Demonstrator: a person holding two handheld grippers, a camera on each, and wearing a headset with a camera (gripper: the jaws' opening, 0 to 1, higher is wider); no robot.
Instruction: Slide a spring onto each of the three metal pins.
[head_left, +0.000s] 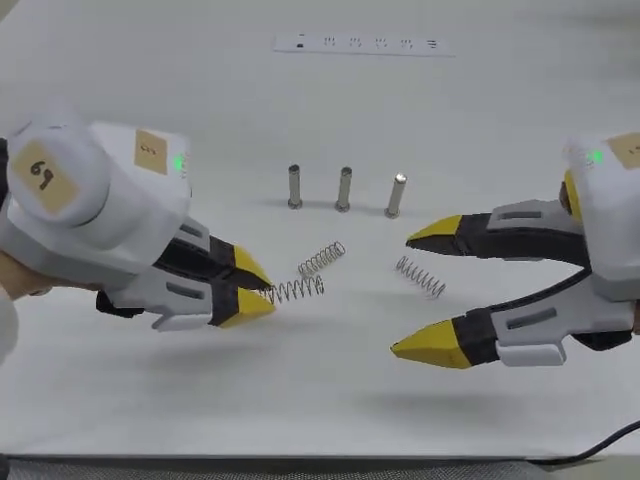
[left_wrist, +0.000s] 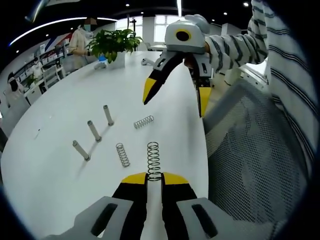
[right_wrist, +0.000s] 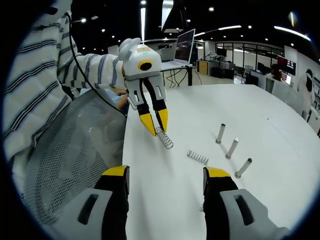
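Observation:
Three metal pins stand upright in a row on the white table. In front of them lie three springs. My left gripper is shut on the end of one spring, which sticks out past its yellow tips. A second spring lies just beyond it, a third spring to the right. My right gripper is open, level with that third spring, nothing between its fingers. The right gripper view has the pins ahead on the right.
A white power strip lies at the table's far side. A dark cable crosses the front right corner. A mesh chair back stands off the table's near edge. A potted plant sits far along the table.

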